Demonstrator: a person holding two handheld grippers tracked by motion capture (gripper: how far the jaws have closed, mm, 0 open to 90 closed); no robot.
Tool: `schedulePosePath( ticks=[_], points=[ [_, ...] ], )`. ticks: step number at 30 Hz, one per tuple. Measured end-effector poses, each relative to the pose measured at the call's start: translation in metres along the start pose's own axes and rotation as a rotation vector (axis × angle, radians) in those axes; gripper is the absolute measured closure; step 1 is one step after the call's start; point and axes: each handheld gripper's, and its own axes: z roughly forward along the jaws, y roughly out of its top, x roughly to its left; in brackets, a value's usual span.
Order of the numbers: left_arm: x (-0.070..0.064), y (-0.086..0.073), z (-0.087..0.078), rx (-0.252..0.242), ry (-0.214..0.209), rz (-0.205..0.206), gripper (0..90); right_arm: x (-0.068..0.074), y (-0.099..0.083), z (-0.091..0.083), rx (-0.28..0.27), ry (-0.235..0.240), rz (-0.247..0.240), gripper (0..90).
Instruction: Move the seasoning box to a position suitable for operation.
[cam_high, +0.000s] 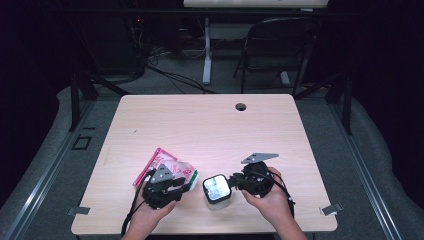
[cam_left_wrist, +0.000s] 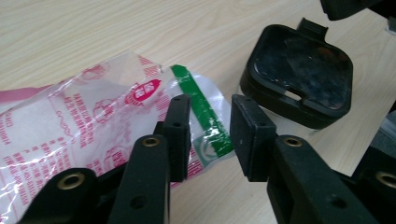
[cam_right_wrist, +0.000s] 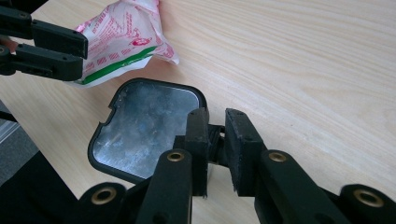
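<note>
A clear plastic bag (cam_high: 169, 166) with red print and a green strip lies at the table's front left. My left gripper (cam_high: 186, 184) is at its near corner. In the left gripper view the gripper (cam_left_wrist: 211, 112) is open, its jaws standing either side of the bag's green strip (cam_left_wrist: 205, 116). To the right stands a black square box (cam_high: 217, 188) with a shiny lid (cam_right_wrist: 140, 126). My right gripper (cam_high: 231, 181) meets the box's right side. In the right gripper view it (cam_right_wrist: 217, 122) is shut on a small black tab at the box's edge.
The box and bag sit close to the table's front edge (cam_high: 200, 231). A cable hole (cam_high: 241, 106) lies near the far edge. A folding chair (cam_high: 280, 45) and floor cables are beyond the table. The left gripper's jaws (cam_right_wrist: 46, 42) hover near the box's far corner.
</note>
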Motion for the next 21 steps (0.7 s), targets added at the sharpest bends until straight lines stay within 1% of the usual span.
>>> schedulePosePath(
  ticks=[1, 2, 3, 4, 5, 6, 7, 8, 9, 10, 11, 12, 14, 15, 21],
  points=[
    [0.0, 0.0, 0.0, 0.0, 0.0, 0.0, 70.3, 0.0, 0.0, 0.0, 0.0, 0.0, 0.0, 80.1],
    [-0.003, 0.0, 0.001, 0.004, -0.013, 0.014, 72.0, 0.001, -0.001, 0.002, 0.008, -0.001, 0.007, 80.9],
    [-0.003, 0.0, 0.001, 0.004, -0.013, 0.014, 73.1, 0.001, -0.001, 0.002, 0.008, -0.001, 0.007, 80.9],
    [-0.007, -0.001, 0.003, 0.009, -0.032, 0.019, 74.2, 0.0, -0.002, 0.004, 0.01, -0.001, 0.006, 82.0],
    [-0.007, -0.001, 0.003, 0.009, -0.032, 0.019, 75.6, 0.0, -0.002, 0.004, 0.01, -0.001, 0.006, 82.0],
    [-0.011, 0.0, 0.004, 0.026, -0.033, 0.042, 76.8, 0.0, -0.003, 0.006, 0.02, -0.004, 0.011, 82.9],
    [-0.011, 0.0, 0.004, 0.026, -0.033, 0.042, 77.5, 0.0, -0.003, 0.006, 0.02, -0.004, 0.011, 82.9],
    [-0.014, -0.001, 0.007, 0.024, -0.047, 0.041, 78.6, -0.001, -0.004, 0.006, 0.018, 0.0, 0.013, 83.9],
    [-0.014, -0.001, 0.007, 0.024, -0.047, 0.041, 78.9, -0.001, -0.004, 0.006, 0.018, 0.0, 0.013, 83.9],
    [-0.016, -0.001, 0.009, 0.035, -0.056, 0.047, 79.8, -0.001, -0.005, 0.006, 0.018, 0.001, 0.016, 85.9],
    [-0.016, -0.001, 0.009, 0.035, -0.056, 0.047, 80.6, -0.001, -0.005, 0.006, 0.018, 0.001, 0.016, 85.9],
    [-0.019, -0.001, 0.011, 0.045, -0.063, 0.057, 81.2, -0.001, -0.005, 0.006, 0.015, 0.011, 0.019, 87.5],
    [-0.021, -0.001, 0.012, 0.049, -0.064, 0.058, 81.8, -0.002, -0.005, 0.006, 0.011, 0.016, 0.02, 87.8],
    [-0.022, -0.001, 0.013, 0.046, -0.061, 0.061, 82.3, -0.002, -0.006, 0.005, 0.017, 0.015, 0.029, 88.0],
    [-0.027, 0.002, 0.017, 0.061, -0.071, 0.081, 86.7, -0.001, -0.006, 0.005, 0.013, 0.014, 0.028, 88.1]
  ],
)
